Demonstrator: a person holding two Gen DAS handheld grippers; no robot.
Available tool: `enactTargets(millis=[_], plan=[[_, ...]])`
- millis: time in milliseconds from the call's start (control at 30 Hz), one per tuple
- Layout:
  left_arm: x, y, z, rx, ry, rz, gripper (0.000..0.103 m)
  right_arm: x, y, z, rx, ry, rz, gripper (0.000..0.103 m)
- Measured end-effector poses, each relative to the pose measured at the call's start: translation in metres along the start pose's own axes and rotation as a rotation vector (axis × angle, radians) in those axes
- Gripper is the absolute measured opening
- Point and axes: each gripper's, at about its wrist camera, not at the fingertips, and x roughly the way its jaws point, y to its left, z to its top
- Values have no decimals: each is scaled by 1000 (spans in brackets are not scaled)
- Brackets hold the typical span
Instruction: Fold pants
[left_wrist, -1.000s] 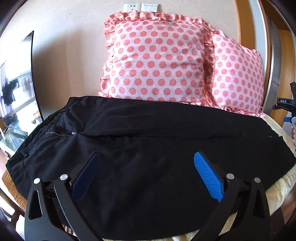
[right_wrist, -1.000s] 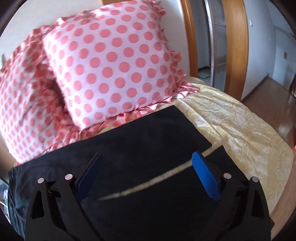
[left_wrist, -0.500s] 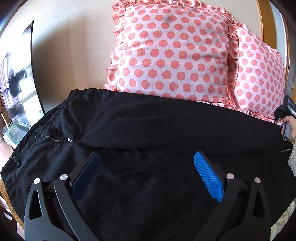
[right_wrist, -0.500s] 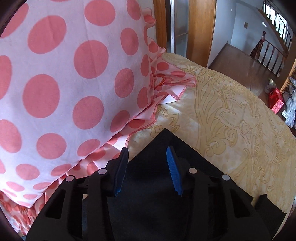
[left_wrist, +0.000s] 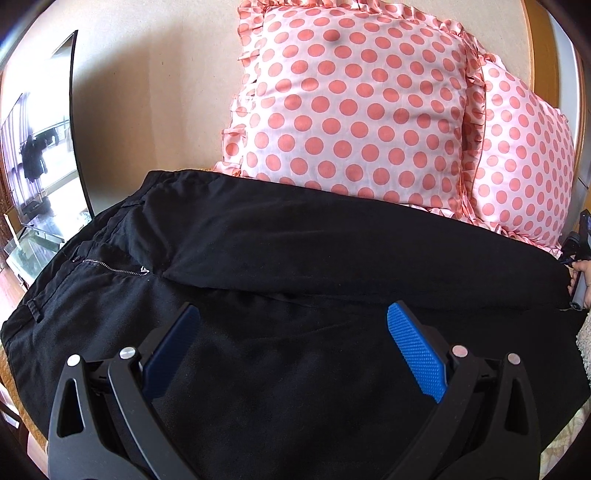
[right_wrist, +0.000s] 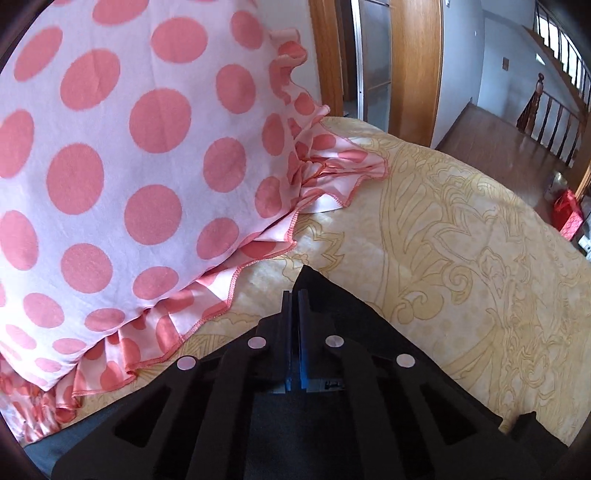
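Black pants (left_wrist: 295, 266) lie flat across the bed, waistband and zipper (left_wrist: 110, 266) at the left, legs running right. My left gripper (left_wrist: 291, 332) is open, its blue pads hovering just above the near leg. My right gripper (right_wrist: 294, 295) is shut on the far corner of the pants' leg hem (right_wrist: 317, 291), beside the pillow frill. It also shows at the right edge of the left wrist view (left_wrist: 580, 266).
Two pink polka-dot pillows (left_wrist: 354, 110) (right_wrist: 110, 166) stand against the wall behind the pants. The yellow patterned bedspread (right_wrist: 461, 229) extends right of the hem. A TV screen (left_wrist: 37, 158) stands at the left. A wooden door frame (right_wrist: 413, 66) is behind the bed.
My right gripper moved to the far hem corner and closed on it. My left gripper moved forward over the pants and stayed open.
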Motion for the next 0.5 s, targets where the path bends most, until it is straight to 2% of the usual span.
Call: enactTargets(millis=[167,300,400,500], plan=[[-16,1,-5,5,-22,-10,101,-70,-33,-21,15,-80,164,3],[-32,0,-8,-7,-50,-33,101,-131,-73,-61,18,-119,301,3],[-43,0,-13,-19,-65,-67,101,-161,-101,-101,26,-117,340,3],[-53,-2,-17,-8,-86,-88,101,-173,-134,-141,61,-66,357,3]])
